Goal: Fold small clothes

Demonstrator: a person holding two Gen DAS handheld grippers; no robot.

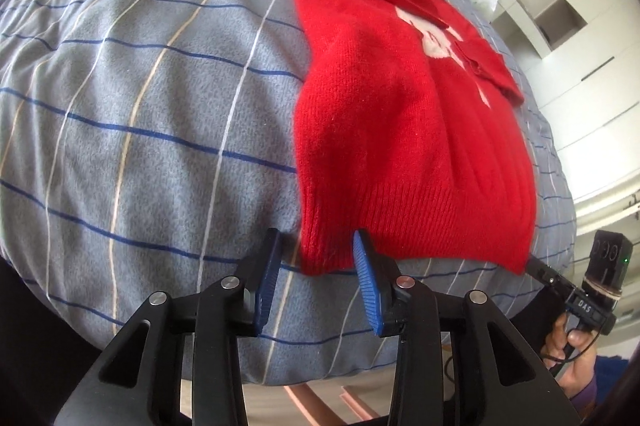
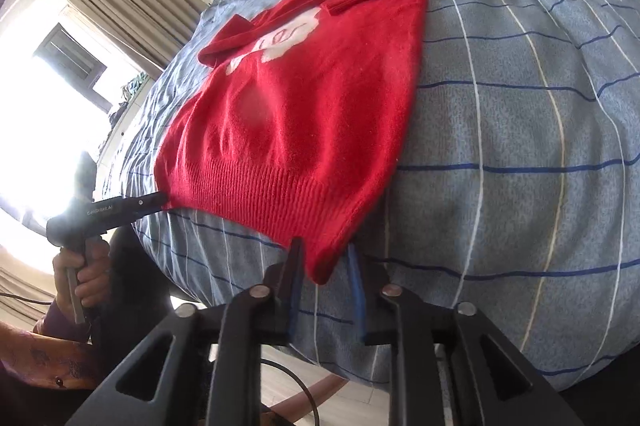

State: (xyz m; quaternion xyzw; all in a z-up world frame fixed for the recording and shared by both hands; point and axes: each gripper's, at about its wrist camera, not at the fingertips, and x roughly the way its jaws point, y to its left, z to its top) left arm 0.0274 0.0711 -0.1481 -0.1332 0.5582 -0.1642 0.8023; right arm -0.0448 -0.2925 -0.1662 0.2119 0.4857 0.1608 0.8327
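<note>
The red sweater [image 1: 400, 114] lies flat on the bed [image 1: 140, 106], hem at the near edge, both sleeves already folded across the chest. At the hem's left corner the left claw [image 1: 316, 278] stands apart, pads straddling the knit without pressing. At the right corner the right claw [image 2: 324, 282] likewise stands apart around the fabric tip. The step looks like gripping both hem corners; doing it well likely means biting deep into the ribbing, closing both claws evenly, then lifting together toward the collar.
</note>
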